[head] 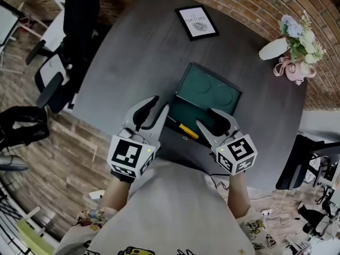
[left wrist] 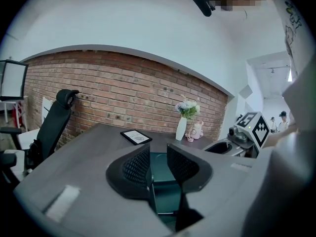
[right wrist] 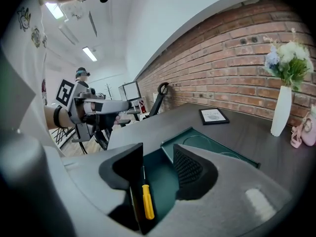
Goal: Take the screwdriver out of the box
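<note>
Setting: A dark grey table (head: 133, 47) against a brick wall (left wrist: 123, 93). A framed picture (head: 197, 22) and a vase of flowers (head: 276, 48) sit at the far side, well apart from the action.
Box: The green box (head: 183, 109) sits open right in front of the person, with its lid (head: 210, 89) laid back on the table and the tray nearest.
Screwdriver: There it is! The screwdriver (right wrist: 147, 201) lies flat in the tray close to the near wall, yellow handle plain to see, a thin dark shaft running on from it. Nothing is touching it.
Left hand: The left gripper (left wrist: 158, 154) is down at the tray's near left corner with its jaws a little apart. The green of the box shows through the gap, and neither pad is seen pressing on anything.
Right hand: The right gripper (right wrist: 158, 157) hovers over the tray with its jaws spread wide. In its own view the screwdriver lies below and between them, nearer one jaw and clear of both.
Step in hand: This looks like the approach to the pick, with the tool not yet lifted.
How it will handle: I'd judge it small, light and rigid. The handle looks smooth and rounded, so it could roll or squirt out of a loose pinch.
Where to take hold: Go across the yellow handle near its middle, the thickest part, which gives the pads the most to grip. The thin shaft would be a poor bet. Watch the near wall just beside it, because one jaw gets little room there.
</note>
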Tool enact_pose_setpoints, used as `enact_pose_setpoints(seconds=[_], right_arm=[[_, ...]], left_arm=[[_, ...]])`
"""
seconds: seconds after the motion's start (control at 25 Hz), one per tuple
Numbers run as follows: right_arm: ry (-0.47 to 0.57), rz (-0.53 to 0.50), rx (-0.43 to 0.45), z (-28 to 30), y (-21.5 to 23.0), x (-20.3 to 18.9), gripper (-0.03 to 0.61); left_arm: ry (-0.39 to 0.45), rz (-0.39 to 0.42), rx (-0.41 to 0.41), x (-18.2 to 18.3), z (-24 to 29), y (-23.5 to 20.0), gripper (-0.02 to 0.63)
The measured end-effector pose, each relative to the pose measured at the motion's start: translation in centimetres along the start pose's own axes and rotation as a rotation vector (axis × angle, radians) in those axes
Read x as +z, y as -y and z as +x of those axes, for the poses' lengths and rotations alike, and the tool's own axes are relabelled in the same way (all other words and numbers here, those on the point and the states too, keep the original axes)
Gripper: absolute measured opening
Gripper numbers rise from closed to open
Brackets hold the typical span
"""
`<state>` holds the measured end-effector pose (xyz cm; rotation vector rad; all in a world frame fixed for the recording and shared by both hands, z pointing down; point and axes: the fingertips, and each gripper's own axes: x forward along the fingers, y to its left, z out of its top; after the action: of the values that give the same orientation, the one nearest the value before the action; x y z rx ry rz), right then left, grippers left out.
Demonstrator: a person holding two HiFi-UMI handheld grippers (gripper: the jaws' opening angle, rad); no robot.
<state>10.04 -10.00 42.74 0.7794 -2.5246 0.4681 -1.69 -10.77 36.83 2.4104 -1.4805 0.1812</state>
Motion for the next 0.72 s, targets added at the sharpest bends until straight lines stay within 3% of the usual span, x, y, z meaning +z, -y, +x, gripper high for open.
enact_pose_setpoints(seconds=[0.72], right_arm=[[-0.216, -0.106, 0.129, 5.1, -1.5, -5.0, 0.196]], left_arm=[[-0.057, -0.04, 0.041, -3.7, -0.7, -0.8, 0.106]])
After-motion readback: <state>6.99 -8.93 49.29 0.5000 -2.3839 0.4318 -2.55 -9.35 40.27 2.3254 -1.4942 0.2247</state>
